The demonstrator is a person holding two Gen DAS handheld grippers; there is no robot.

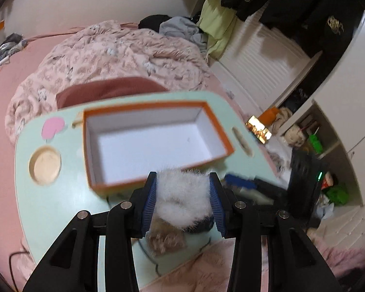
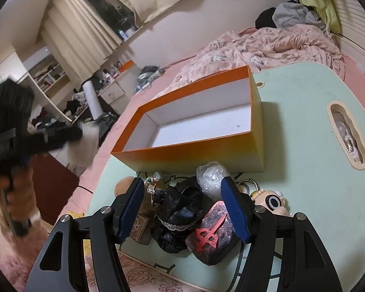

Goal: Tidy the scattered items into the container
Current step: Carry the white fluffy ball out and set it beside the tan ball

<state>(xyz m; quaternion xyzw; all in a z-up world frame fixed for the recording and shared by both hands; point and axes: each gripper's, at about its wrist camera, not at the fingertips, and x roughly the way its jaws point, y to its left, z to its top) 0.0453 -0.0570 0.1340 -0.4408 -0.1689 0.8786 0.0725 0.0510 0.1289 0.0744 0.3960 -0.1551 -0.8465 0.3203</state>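
your left gripper [image 1: 182,194] holds the white fluffy item [image 1: 183,199] in its fingers; carry it over the empty orange box [image 1: 155,143] and release. right gripper [image 2: 185,209] fingers wide, holding nothing.

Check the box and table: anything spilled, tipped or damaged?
Nothing stands out. The orange box sits upright and empty on the green table; the remaining items lie piled beside it, none spilled off.
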